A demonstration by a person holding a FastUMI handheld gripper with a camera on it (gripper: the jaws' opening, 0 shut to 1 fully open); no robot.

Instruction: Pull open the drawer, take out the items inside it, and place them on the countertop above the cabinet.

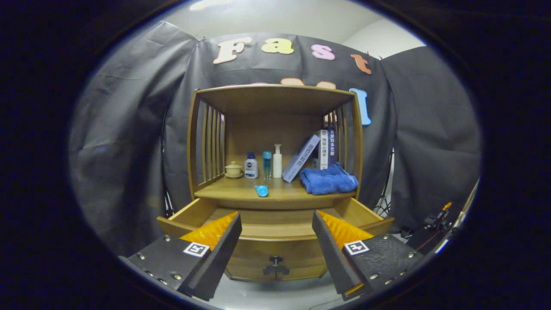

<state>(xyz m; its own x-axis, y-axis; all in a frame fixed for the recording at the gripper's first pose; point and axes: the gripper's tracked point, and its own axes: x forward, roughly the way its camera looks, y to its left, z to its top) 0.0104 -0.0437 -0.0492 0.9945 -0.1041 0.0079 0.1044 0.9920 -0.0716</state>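
Gripper (275,241) gapes wide and empty before my pulled-out drawer (275,230); reaching in blind, I risk snagging its front edge or knob (275,261).

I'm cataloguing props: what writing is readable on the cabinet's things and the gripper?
Upright book: spine characters, too small to read surely.
Leaning book: print, blurred.
Blue-capped bottle: mark, too small.
Hand-held gripper, open before the pulled-out drawer: square marker patterns, no words.
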